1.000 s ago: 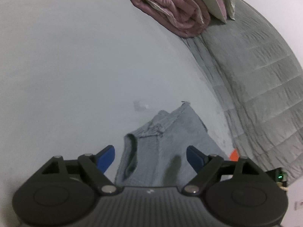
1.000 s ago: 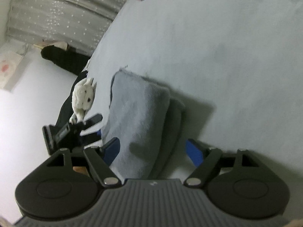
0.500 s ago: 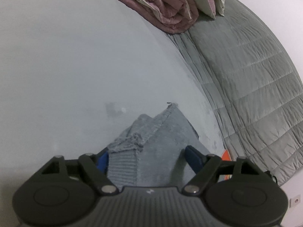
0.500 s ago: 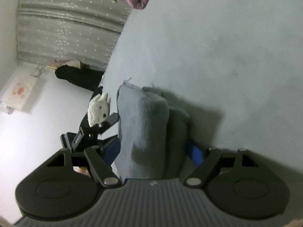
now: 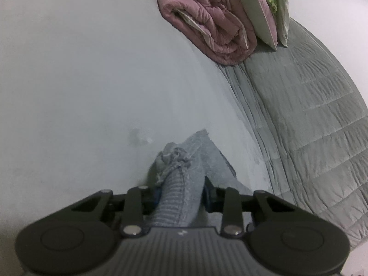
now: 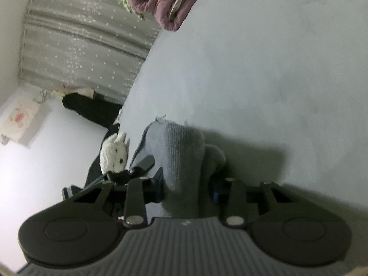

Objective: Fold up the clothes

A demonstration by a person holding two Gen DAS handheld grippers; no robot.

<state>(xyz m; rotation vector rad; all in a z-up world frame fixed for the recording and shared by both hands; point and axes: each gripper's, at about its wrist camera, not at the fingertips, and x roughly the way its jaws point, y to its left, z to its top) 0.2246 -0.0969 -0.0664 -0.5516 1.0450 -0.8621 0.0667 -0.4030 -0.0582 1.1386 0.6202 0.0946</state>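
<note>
Change: a second ago both pairs of blue fingers stood wide apart around the grey knit garment; since then both have drawn in and pinched it, and the fabric that lay flatter is bunched up between them.
Left gripper (image 5: pixel 181 195): its fingers are clamped on a ribbed fold of the grey knit garment (image 5: pixel 184 181), with only slivers of the blue pads showing at either side of the cloth.
Right gripper (image 6: pixel 186 186): its fingers are likewise pressed onto a thick roll of the grey knit garment (image 6: pixel 181 145); the fabric fills the gap between them.
Garment position: it lies on the pale bed sheet (image 5: pixel 92 80), near the edge of the bed, rising as a ridge into each gripper; a frayed corner points away from the left camera.
Shadow: a dark shadow falls on the sheet beside the garment in the right wrist view.
Bed surroundings: a rolled mauve quilt (image 5: pixel 214 23) sits at the far end of the bed, with a grey quilted cover (image 5: pixel 310 126) alongside the sheet.
Beyond the bed: a white plush toy (image 6: pixel 115 154) and a starred grey curtain (image 6: pixel 87 39) show in the right wrist view.
</note>
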